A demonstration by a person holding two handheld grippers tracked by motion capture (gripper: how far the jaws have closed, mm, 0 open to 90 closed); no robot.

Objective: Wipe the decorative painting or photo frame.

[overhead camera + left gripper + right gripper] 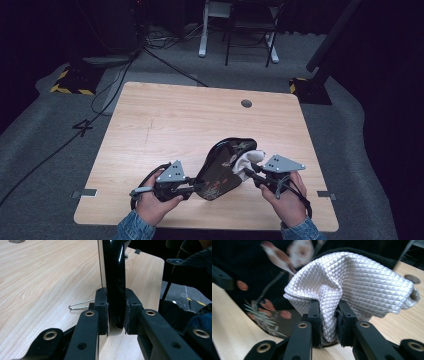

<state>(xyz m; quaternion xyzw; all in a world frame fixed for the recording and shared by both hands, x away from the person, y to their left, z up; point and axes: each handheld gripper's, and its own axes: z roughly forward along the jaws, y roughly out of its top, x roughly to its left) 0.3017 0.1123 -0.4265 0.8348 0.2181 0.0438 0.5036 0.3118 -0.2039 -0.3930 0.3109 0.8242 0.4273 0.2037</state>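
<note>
Gleaming black floral tray [220,172], tilted, against white quilted cloth [352,282].

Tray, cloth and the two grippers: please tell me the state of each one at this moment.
Black tray: tilted up on its edge over the table, clamped at the rim.
White cloth: bunched, pinched at a fold, against the tray's flowered face.
Left gripper: shut on the black tray.
Right gripper: shut on the white cloth.
</note>
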